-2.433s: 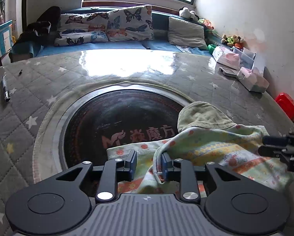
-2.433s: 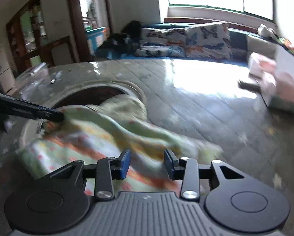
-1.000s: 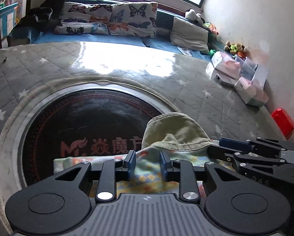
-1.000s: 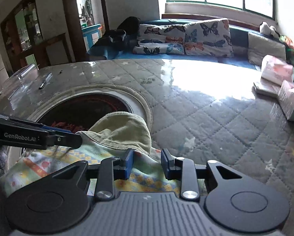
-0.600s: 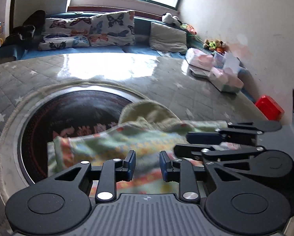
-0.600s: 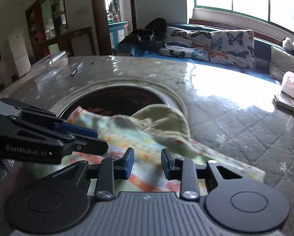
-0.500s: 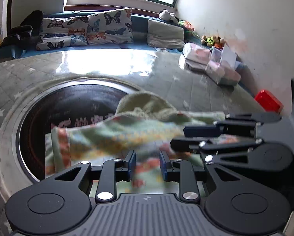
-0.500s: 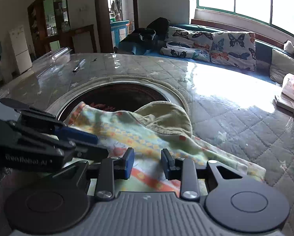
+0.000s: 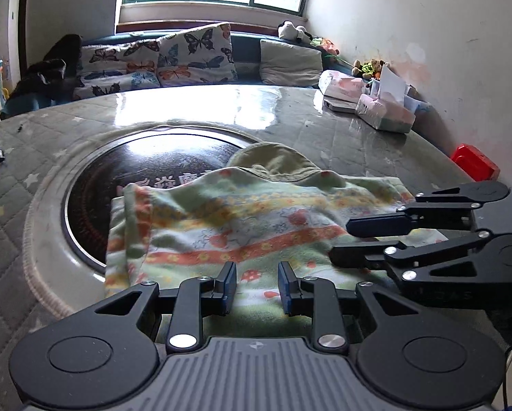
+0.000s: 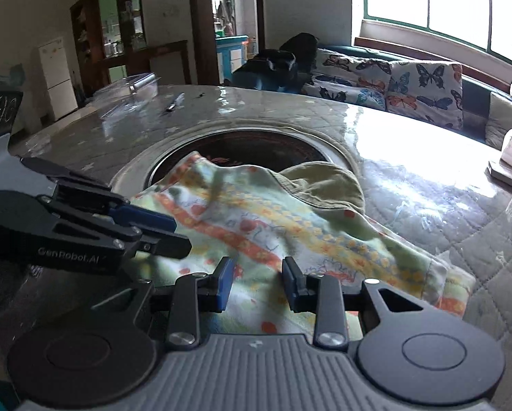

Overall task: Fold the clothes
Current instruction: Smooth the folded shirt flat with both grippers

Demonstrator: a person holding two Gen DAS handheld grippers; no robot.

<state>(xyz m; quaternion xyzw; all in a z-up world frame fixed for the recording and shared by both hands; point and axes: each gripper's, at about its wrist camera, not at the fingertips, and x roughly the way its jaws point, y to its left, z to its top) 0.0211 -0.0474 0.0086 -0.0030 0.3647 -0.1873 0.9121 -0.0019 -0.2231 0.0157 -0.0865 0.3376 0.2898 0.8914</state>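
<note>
A children's garment point(image 9: 242, 219) in pale green with orange and yellow patterned bands lies on the table, partly over the round black plate point(image 9: 136, 167). Its olive part point(image 9: 273, 164) is on the far side. My left gripper point(image 9: 257, 286) hovers open over the near edge of the cloth, its pads not pressing on it. In the same view my right gripper point(image 9: 341, 239) reaches in from the right, open just above the cloth. The right wrist view shows the garment point(image 10: 290, 226) ahead, my right gripper point(image 10: 257, 284) open over it, and the left gripper point(image 10: 180, 234) at the left.
The round table has a grey quilted star cover point(image 9: 33, 144) under clear film. Tissue packs and boxes point(image 9: 382, 113) and a red box point(image 9: 475, 164) sit at the right near the wall. A pen point(image 10: 173, 102) and a clear plastic box point(image 10: 132, 82) lie far left. A sofa with butterfly cushions point(image 9: 187, 54) is behind.
Both grippers have drawn back over the garment toward its near edge, so more patterned cloth lies ahead of them. The cloth is spread flatter than a second ago. Jaw gaps look unchanged.
</note>
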